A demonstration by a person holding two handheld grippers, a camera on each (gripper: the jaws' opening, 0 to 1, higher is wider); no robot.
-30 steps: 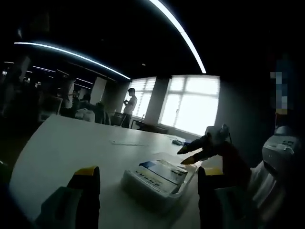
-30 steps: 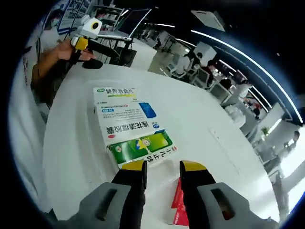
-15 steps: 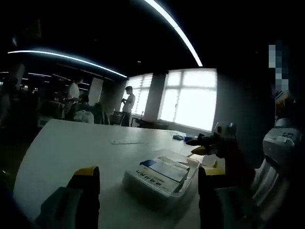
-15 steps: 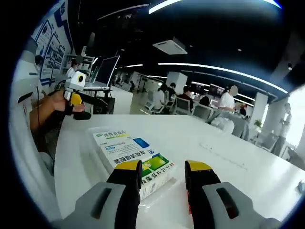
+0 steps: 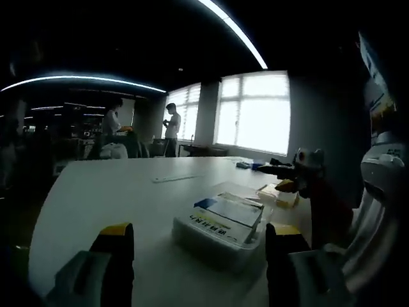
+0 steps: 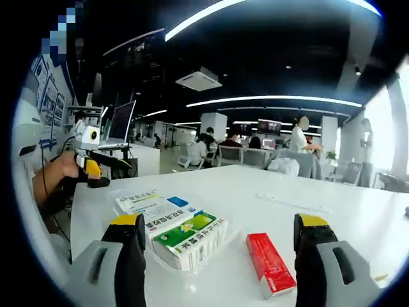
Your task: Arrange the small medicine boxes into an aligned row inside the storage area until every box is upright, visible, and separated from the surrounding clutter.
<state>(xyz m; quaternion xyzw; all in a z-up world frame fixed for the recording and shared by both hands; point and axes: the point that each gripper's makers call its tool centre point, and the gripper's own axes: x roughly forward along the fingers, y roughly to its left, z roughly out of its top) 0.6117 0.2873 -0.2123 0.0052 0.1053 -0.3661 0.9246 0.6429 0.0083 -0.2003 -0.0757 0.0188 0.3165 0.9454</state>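
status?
Both grippers open, empty: right gripper, left gripper. Medicine boxes lying flat in clear tray. Red box outside, flat.

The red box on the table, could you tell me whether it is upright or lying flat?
Lying flat: the red box rests on its broad face.

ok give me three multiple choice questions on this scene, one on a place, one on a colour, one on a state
1. In the right gripper view, where does the small red box lie?
A. on the white table, beside the clear tray
B. inside the clear tray
C. between shut jaws

2. What colour is the nearest box face in the clear tray?
A. green
B. purple
C. black

3. How does the right hand-held gripper stand?
A. shut on the red box
B. open, jaws wide apart
C. shut on the tray

Answers: 1 A, the box rests flat on bare tabletop outside the tray. 2 A, its top is green. 3 B, nothing sits between the yellow tips.
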